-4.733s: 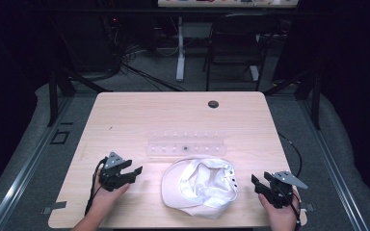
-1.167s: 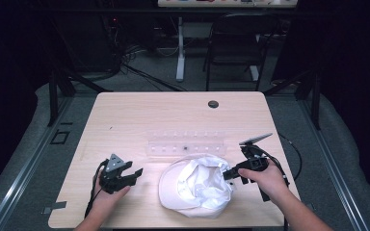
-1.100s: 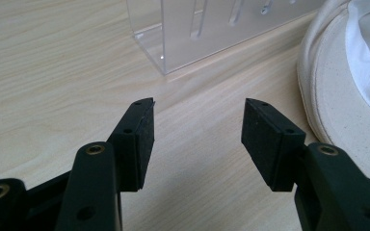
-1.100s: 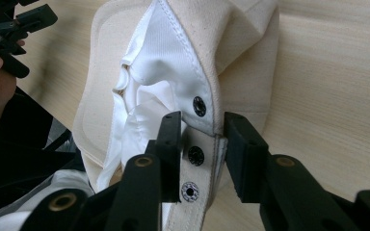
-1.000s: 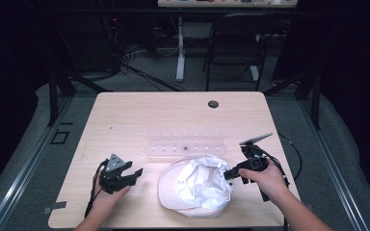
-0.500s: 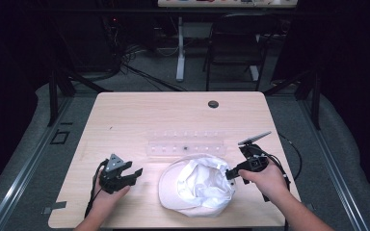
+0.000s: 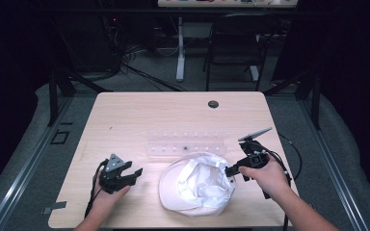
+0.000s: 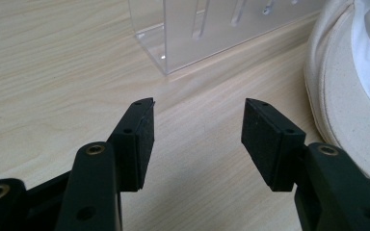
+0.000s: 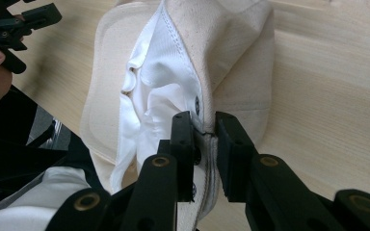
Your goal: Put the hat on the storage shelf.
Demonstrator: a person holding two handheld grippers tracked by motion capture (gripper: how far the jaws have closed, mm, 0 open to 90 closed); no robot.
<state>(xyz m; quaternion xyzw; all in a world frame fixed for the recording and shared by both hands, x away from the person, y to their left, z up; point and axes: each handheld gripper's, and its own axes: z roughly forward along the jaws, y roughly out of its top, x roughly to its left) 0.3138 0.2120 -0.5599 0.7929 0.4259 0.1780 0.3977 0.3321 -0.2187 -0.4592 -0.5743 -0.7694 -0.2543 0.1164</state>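
A cream cap (image 7: 195, 185) lies upside down near the table's front edge, its white lining facing up. My right gripper (image 7: 229, 171) is at the cap's right rim. In the right gripper view its jaws (image 9: 204, 127) have just been closing and now pinch the stitched cream edge (image 9: 231, 57) by a small snap. My left gripper (image 7: 135, 174) rests on the table left of the cap, a short gap away. It stands open with bare wood between the pads (image 8: 197, 125), and the cap's brim (image 8: 337, 96) lies to its right.
A clear acrylic rack (image 7: 185, 144) with a row of slots lies flat just behind the cap, and its corner (image 8: 207, 29) is ahead of the left jaws. A black grommet (image 7: 213, 104) sits near the table's far edge. A chair (image 7: 236, 43) stands beyond the table.
The right hand came in from the table's right front corner to the cap's right rim, and its jaws narrowed onto the edge. The left hand stayed put.
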